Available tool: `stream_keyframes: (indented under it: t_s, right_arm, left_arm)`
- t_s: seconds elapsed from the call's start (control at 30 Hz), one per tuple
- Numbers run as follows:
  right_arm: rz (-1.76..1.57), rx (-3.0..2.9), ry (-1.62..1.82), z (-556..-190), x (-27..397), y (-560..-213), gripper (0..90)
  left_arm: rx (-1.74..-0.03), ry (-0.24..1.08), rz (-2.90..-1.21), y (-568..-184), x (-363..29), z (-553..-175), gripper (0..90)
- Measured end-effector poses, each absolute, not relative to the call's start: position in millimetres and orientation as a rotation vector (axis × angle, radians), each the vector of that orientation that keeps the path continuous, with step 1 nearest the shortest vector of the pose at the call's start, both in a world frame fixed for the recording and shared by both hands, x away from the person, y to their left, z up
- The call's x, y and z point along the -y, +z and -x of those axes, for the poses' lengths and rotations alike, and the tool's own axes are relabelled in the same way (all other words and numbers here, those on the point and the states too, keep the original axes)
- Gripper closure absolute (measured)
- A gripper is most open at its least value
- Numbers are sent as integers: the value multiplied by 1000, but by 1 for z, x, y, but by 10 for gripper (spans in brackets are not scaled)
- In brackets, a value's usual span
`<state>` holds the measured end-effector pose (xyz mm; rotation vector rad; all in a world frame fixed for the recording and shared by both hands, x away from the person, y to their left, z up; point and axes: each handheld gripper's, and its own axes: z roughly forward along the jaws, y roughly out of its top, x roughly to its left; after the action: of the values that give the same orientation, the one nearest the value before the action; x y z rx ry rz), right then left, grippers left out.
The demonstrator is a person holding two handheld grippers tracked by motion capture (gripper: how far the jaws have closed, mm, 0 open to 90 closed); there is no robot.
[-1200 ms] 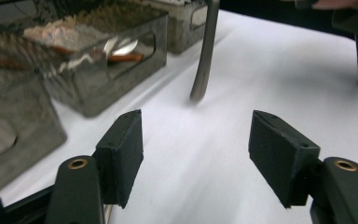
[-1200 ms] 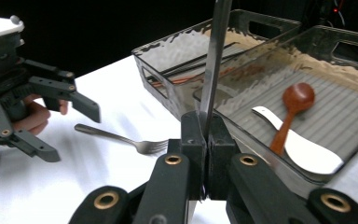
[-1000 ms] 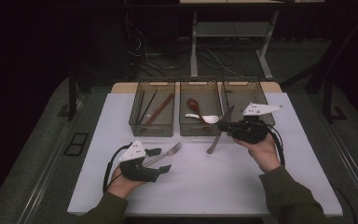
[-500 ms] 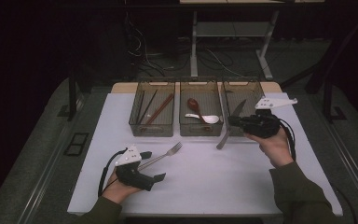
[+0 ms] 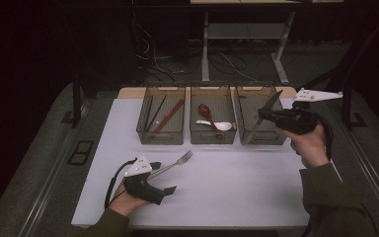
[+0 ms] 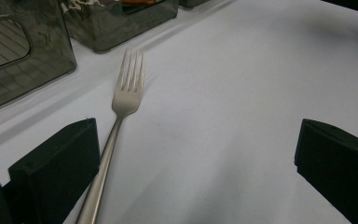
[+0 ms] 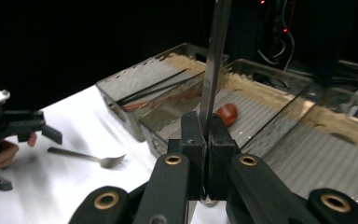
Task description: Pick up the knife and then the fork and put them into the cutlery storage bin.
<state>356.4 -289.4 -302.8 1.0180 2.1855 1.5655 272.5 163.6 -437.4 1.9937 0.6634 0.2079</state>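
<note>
- High view: At a white-topped table, the left claw rests low near the front edge, its jaws spread wide after opening over the last moments; a silver metal fork lies flat on the table with its handle end between those jaws and its tines pointing toward the three smoky transparent plastic trays lined up at the back. The right claw is held up off the table above the right-hand tray, clenched on a long silver table knife that slants from above the tray's far rim down to its front wall. The left tray holds dark and reddish chopsticks; the middle tray holds a dark brown wooden spoon and a white ceramic spoon.
- Left gripper view: The fork lies loose on the white surface, its handle running just beside the left-hand jaw, the other jaw well apart at the right edge; no pad presses on it. Tray walls stand beyond the tines.
- Right gripper view: The two jaws are squeezed together on the knife, whose blade rises straight up from between them. Beyond lie the trays, and on the table at left the fork beside the other hand's claw.
</note>
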Motion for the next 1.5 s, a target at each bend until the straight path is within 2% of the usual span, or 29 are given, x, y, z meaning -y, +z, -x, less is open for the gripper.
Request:
stream_keyframes:
  t_s: [0.6, 0.93, 1.5]
  right_arm:
    - [-1121, -2027, 1407, -388, 334, -278, 879]
    - [-1231, -2078, 1237, -410, 350, -300, 879]
    - [-1318, -2198, 1013, -422, 362, -331, 879]
  left_arm:
    - [-650, 204, -1990, -437, -162, -272, 0]
    - [-650, 200, -1992, -437, -162, -272, 0]
    - [-648, 194, -1995, -437, -162, -272, 0]
